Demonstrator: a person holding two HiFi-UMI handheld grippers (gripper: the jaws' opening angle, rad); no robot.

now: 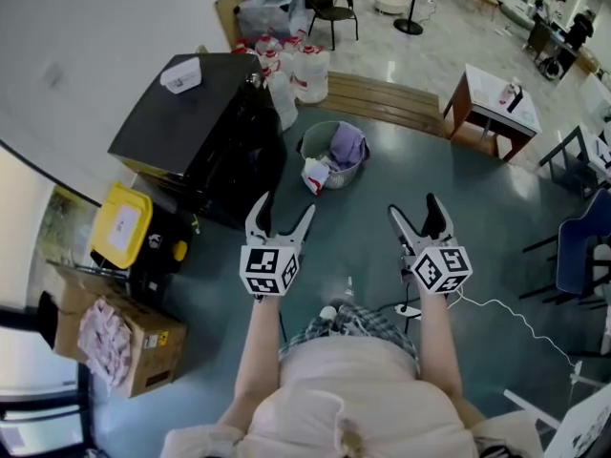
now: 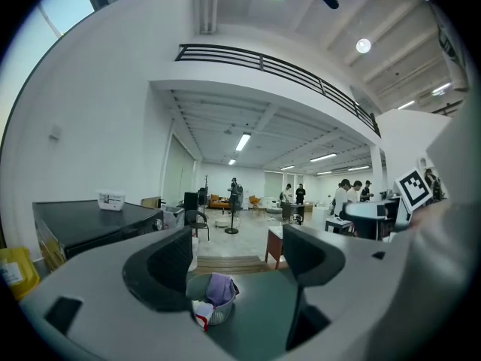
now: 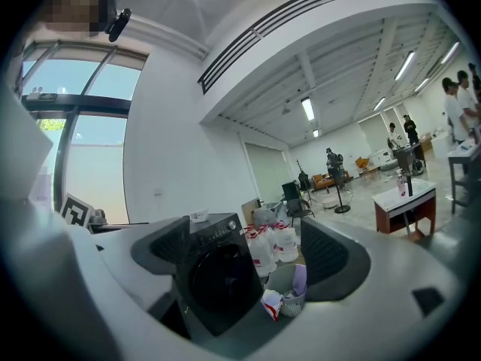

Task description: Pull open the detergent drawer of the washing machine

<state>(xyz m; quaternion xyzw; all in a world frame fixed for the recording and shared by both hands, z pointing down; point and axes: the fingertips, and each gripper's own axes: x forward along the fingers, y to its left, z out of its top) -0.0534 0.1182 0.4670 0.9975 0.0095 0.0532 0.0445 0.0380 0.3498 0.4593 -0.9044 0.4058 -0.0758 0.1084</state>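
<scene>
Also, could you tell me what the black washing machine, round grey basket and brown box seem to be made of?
The black washing machine looks like painted metal or plastic, semi-matt: smooth flat panels. The round grey basket seems wire mesh or perforated plastic; too small to tell. The brown box looks like matt cardboard: open folded flaps.

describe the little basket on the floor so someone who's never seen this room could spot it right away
Find the black washing machine against the white wall. On the grey floor beside its front, before the low wooden platform, sits a round grey basket. Unlike the white jugs nearby, it is open-topped, with a purple cloth inside and a white-and-red item at its rim.
</scene>
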